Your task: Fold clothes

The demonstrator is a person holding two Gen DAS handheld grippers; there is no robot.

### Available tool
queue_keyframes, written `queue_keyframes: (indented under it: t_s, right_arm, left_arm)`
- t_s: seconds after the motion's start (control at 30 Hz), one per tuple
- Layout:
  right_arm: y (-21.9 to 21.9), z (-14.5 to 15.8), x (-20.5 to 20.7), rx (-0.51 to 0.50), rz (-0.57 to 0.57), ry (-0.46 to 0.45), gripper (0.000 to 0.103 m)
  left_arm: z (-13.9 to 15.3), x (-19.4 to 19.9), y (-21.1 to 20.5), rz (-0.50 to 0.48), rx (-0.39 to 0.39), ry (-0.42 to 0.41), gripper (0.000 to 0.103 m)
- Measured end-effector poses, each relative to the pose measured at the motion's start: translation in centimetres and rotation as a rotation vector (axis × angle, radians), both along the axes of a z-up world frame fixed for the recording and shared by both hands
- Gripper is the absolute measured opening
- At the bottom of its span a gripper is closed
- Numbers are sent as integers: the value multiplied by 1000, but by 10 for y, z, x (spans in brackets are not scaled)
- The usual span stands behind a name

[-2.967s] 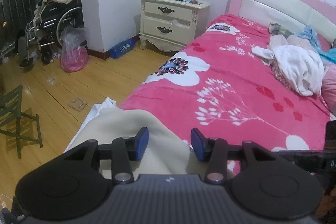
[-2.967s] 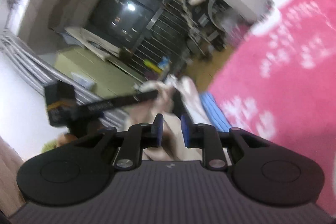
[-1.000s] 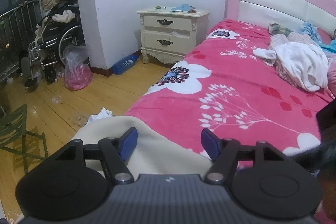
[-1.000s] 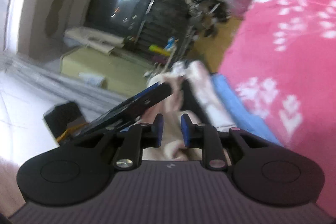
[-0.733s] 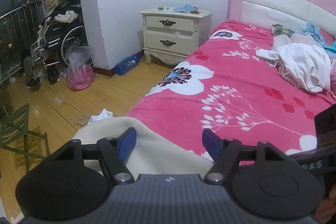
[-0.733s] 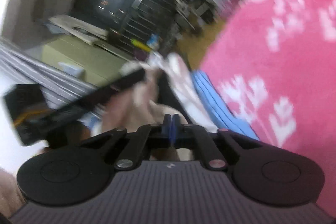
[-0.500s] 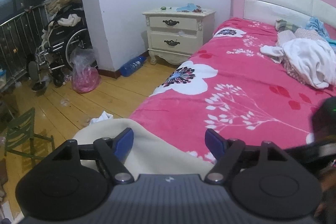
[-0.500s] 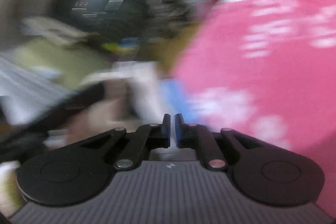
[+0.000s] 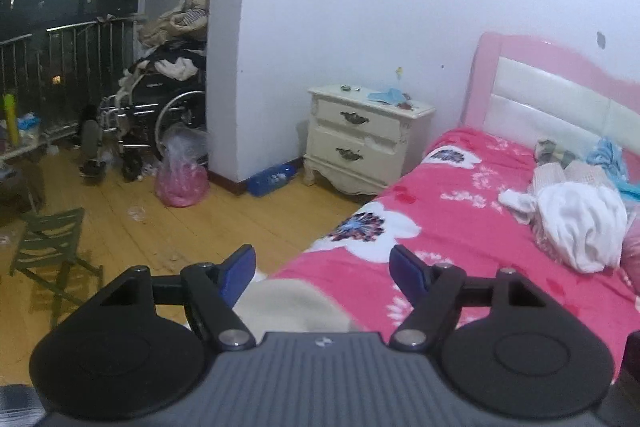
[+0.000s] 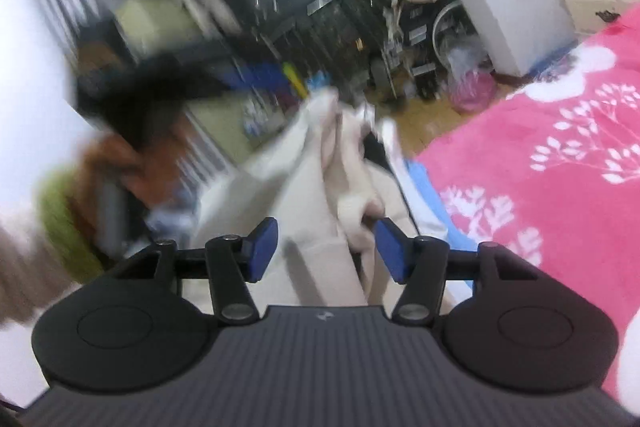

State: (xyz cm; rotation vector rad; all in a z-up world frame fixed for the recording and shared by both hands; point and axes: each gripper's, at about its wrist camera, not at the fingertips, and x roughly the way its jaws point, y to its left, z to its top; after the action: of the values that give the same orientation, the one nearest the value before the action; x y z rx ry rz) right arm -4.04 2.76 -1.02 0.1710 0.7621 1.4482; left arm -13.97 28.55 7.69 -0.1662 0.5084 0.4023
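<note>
A cream garment lies at the near corner of the pink flowered bed, just below my left gripper, which is open and empty above it. In the right wrist view the same cream garment is bunched and stretches away from my right gripper, which is open; a fold lies between the fingers, touching the right pad. The view is blurred. A pile of unfolded clothes sits near the pink headboard.
A cream nightstand stands by the wall beside the bed. A wheelchair piled with clothes, a pink plastic bag and a green folding chair stand on the wooden floor. A blue cloth lies at the bed edge.
My right gripper was shut on the cream garment and has opened. My left gripper has opened wider and tilted upward, so more wall and less garment shows.
</note>
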Motion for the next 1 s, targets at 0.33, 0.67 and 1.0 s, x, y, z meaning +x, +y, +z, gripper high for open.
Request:
queue_keyframes:
  t_s: [0.33,0.67,1.0]
  right_arm:
    - [4,-13,-10,-76,-167,-25,13]
    - [-25,-14,-2,13,-189,75,24]
    - [70,39,0,148,-1,-77,22]
  left_arm:
    - [-70,35,50,103,-23,151,77]
    - [9,-56,70,210,-144,-18,73]
    - [-33,-113,37,184,-81,246,62]
